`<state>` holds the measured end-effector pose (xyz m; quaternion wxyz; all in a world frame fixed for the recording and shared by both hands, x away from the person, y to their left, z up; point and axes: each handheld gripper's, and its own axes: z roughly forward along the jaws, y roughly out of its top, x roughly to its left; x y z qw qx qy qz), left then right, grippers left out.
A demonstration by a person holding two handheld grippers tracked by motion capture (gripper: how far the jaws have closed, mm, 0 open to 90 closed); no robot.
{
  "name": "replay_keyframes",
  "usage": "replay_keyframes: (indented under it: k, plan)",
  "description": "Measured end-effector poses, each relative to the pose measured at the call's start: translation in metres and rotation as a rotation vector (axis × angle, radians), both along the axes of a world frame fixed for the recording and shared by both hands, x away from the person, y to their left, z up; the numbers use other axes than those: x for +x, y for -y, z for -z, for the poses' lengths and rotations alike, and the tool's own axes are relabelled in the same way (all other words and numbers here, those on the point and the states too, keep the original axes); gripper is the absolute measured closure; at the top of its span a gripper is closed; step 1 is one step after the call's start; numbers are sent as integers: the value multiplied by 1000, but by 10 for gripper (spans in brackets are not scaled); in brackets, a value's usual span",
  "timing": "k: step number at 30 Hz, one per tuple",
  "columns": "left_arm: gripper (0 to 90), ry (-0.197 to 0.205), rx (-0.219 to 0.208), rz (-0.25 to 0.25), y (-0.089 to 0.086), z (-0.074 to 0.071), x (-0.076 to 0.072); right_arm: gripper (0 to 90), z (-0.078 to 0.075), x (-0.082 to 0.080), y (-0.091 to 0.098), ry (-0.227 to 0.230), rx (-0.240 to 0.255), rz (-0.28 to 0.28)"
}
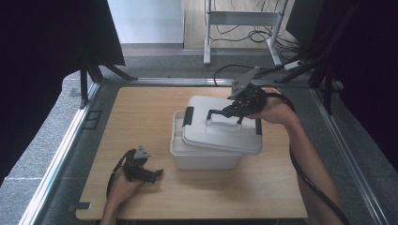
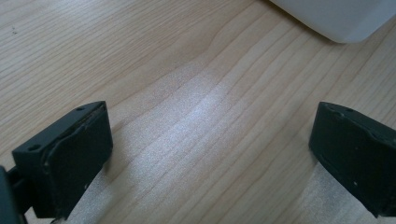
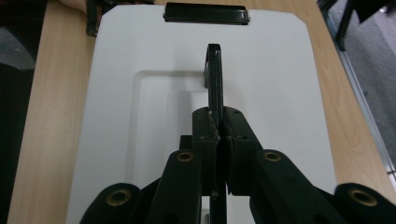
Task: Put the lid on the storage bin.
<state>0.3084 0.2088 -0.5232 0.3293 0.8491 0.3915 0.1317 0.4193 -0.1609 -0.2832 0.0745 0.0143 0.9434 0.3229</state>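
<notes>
A: Right claw (image 3: 218,140)?
B: Pressed together on the black handle (image 3: 214,79) of the white lid (image 1: 220,129) — lid sits askew over the white box (image 1: 202,157), mid-table (image 1: 141,108).
A: Left claw (image 2: 210,149)?
B: Jaws spread, low over bare wood — near the box's front-left corner.

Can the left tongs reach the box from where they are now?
Probably yes. The left tongs rest open on the table, and bare wood lies between them and the box; the lid hangs above, held by the right tongs.
</notes>
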Motion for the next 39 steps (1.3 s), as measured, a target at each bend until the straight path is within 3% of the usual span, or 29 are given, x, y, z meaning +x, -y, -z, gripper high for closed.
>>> replay_keyframes:
  k: [10, 17, 21, 24, 25, 26, 28, 31, 32, 39]
  plan:
    - [0, 0, 1, 0, 0, 0, 0, 839, 27, 9, -43, -48, -20, -91]
    - [0, 3, 2, -1, 0, 0, 0, 835, 48, 17, -51, -68, -30, -89]
    - [0, 3, 2, -1, 0, 0, 0, 833, 49, 18, -49, -72, -12, -93]
    - [0, 3, 2, -1, 0, 0, 0, 628, 48, 13, -51, -52, -33, -85]
    - [0, 3, 2, -1, 0, 0, 0, 628, 48, 13, -51, -52, -33, -85]
    - [0, 2, 2, 0, 0, 0, 0, 508, 46, 11, -49, -45, 3, -79]
    - [0, 0, 3, 1, 0, 0, 0, 404, 43, 9, -45, -46, 22, -67]
    - [0, 0, 3, 1, 0, 0, 0, 350, 41, 6, -40, -29, 26, -46]
    - [0, 0, 2, 1, 0, 0, 0, 285, 38, 4, -34, -32, 41, -22]
    - [0, 1, 2, 1, 0, 0, 0, 241, 31, -2, -8, -2, 63, 68]
